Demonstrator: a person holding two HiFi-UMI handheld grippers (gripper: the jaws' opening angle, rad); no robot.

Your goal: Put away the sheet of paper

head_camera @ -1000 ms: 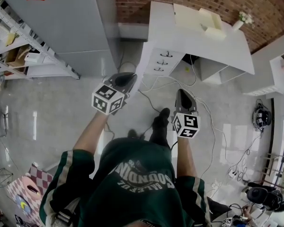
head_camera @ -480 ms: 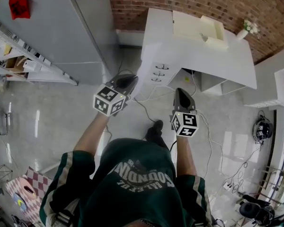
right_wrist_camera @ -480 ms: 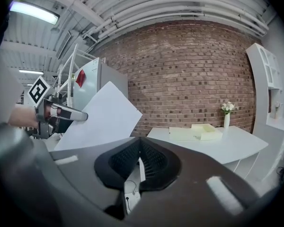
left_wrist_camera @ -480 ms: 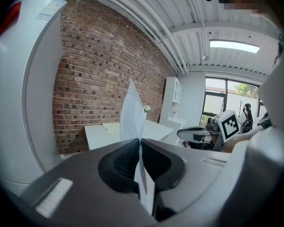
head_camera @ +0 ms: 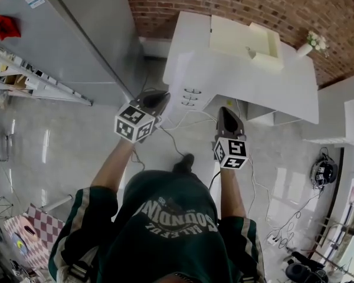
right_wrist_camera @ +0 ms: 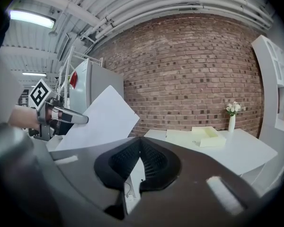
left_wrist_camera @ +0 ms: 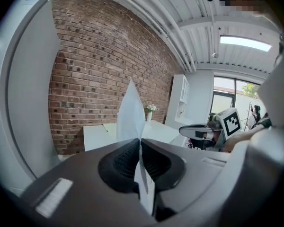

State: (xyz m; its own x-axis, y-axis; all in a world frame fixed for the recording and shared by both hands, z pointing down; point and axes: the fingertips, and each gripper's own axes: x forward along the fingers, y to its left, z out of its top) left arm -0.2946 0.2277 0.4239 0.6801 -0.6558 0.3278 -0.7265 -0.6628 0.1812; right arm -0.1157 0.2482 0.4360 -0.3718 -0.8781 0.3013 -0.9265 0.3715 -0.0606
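Left gripper (left_wrist_camera: 140,143) fingers are pinching the paper (left_wrist_camera: 131,112) (right gripper (right_wrist_camera: 141,148): closed, empty). Carry it gently to the table (right_wrist_camera: 246,150).

both my arms are stretched forward, side by side. my left gripper (head_camera: 156,96) points ahead and a little down, jaws pressed together on the edge of the sheet of paper (left_wrist_camera: 131,115). my right gripper (head_camera: 226,112) points the same way, jaws closed with nothing between them.
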